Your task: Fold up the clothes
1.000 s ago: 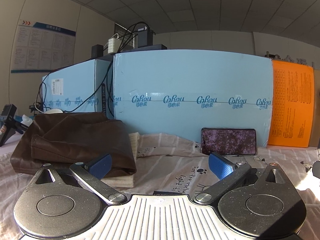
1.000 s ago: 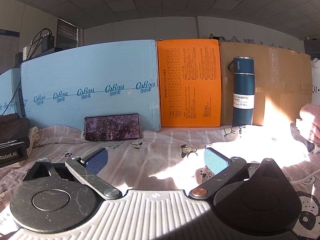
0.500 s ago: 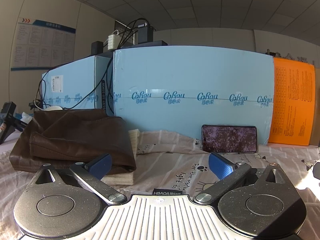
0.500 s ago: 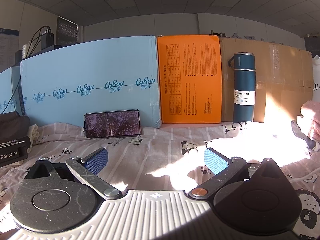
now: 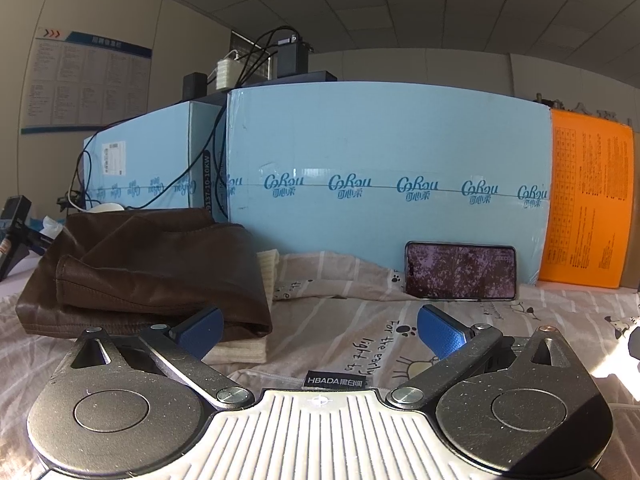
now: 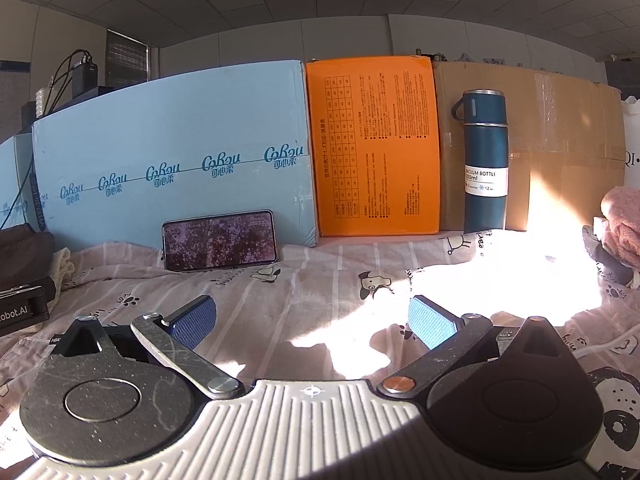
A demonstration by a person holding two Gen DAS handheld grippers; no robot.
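Brown leather garment (image 5: 152, 268) lies folded ahead-left of the left gripper (image 5: 318, 326), nearer it than the right gripper (image 6: 312, 316) (both spread wide, holding nothing).

Suspended tile ceiling (image 5: 360, 4) overhead, pale walls. Blue-headed notice board (image 5: 86, 80) on left wall. Row of boxes across back: light blue cartons (image 5: 384, 152), orange box (image 6: 374, 152), brown cardboard (image 6: 560, 136). Black devices with cables (image 5: 288, 56) atop blue cartons. Blinds-covered window (image 6: 126, 64) behind. Surface draped in striped cartoon-print sheet (image 6: 320, 280). Strong sunlight patch (image 6: 500, 272) on sheet at right, hard shadows.
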